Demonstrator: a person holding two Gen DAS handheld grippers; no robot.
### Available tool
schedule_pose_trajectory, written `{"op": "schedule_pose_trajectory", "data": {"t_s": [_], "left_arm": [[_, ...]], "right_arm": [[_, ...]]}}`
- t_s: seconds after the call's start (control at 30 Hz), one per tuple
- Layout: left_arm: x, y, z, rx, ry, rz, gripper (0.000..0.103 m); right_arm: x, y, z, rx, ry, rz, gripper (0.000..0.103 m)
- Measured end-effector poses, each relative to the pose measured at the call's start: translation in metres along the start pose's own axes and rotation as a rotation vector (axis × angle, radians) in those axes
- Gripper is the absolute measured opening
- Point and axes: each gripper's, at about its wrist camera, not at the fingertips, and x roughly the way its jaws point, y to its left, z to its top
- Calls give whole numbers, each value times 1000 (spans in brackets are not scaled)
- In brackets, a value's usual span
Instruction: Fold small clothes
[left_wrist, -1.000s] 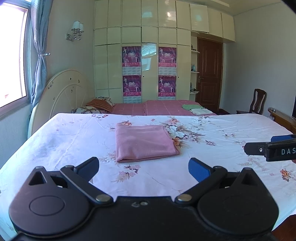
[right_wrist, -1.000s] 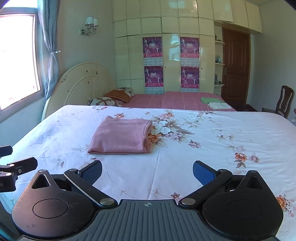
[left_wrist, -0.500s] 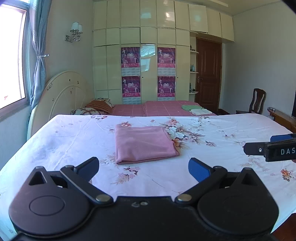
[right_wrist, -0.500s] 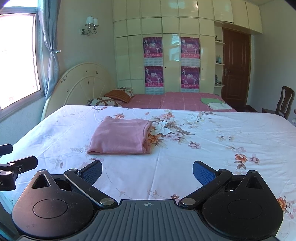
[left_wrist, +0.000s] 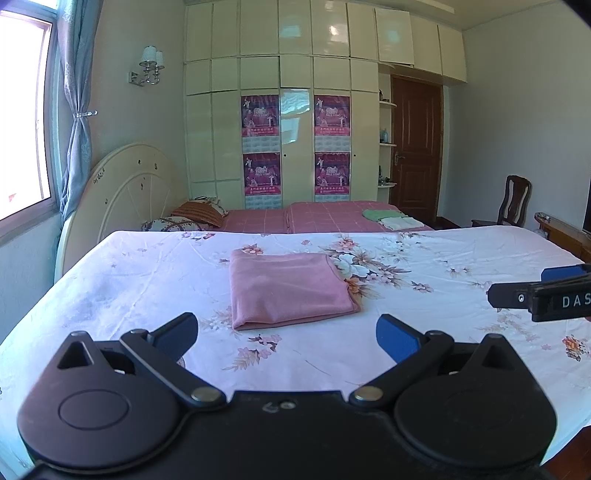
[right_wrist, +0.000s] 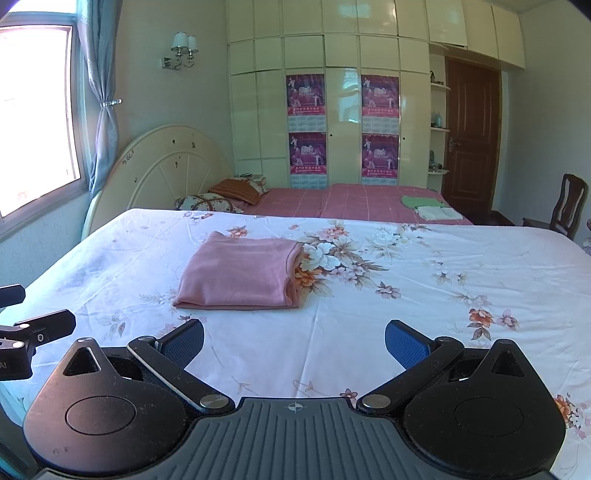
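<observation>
Clearly both grippers are spread wide and hold nothing. Left gripper (left_wrist: 287, 330) hovers above the floral bedsheet (left_wrist: 424, 354), apart from the folded pink garment (left_wrist: 290, 290), which lies flat at bed's centre. Right gripper (right_wrist: 294, 341) is also released, near the garment (right_wrist: 240, 275). Its body, cut off at frame edge in left view, reads "DAS". Posters (right_wrist: 306, 94) on wardrobe: text too small to read.

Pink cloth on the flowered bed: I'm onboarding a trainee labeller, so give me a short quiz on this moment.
1. True or false: the pink cloth lies folded on the flowered sheet.
2. Is either the left claw or the right claw touching it?
3. What lies on the far red bed: A folded clothes, B a book?

Key: 1 true. 2 no, both open and short of it. 3 A.
</observation>
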Motion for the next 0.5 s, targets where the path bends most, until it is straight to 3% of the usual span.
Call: {"op": "schedule_pose_trajectory", "data": {"t_s": [0.5], "left_arm": [[-3,3,1,-3,-19,-2,103]], "right_arm": [[1,1,2,-17,-2,3,103]]}}
